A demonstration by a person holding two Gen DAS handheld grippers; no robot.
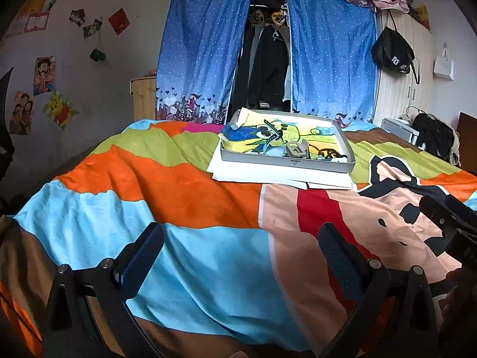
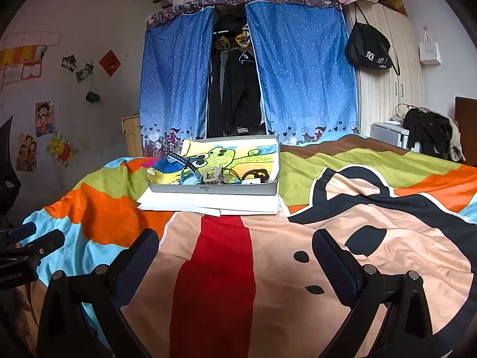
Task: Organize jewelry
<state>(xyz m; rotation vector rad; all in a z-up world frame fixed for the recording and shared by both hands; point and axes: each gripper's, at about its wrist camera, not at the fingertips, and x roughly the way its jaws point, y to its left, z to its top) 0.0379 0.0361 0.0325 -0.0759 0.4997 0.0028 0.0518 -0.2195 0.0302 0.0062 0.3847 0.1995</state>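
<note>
Both claws hang released above the bed, gripping nothing. The left gripper (image 1: 241, 244) shows two black fingers with dimpled, dark-blue rubbery pads (image 1: 143, 256), spread wide over the rumpled, soft bedspread of orange, sky-blue, lime and brown bands (image 1: 167, 191). The right gripper (image 2: 235, 250) has the same textured pads (image 2: 140, 256), set equally far apart over the peach, red and black cartoon face printed on that cover.

The landmark is the shallow, rectangular grey cardboard tray (image 1: 286, 164), which sits on the bedspread well beyond both grippers. Under the tray lie flat white paper sheets (image 1: 238, 173), their edges poking out at its front and left. Inside the tray, a crayon-like yellow, green and blue drawing lines the floor. The jewelry is heaped at the tray's front wall: a dark studded strap (image 2: 182, 161) lies slanted, a pale squarish buckle-shaped piece (image 2: 211, 176) stands beside it, and a coiled string of dark round beads (image 2: 256, 176) lies toward the tray's right end; finer pieces among them are too small to tell.

Behind the tray hang creased blue curtains with white dots (image 2: 301, 74), parted over dark clothing.
</note>
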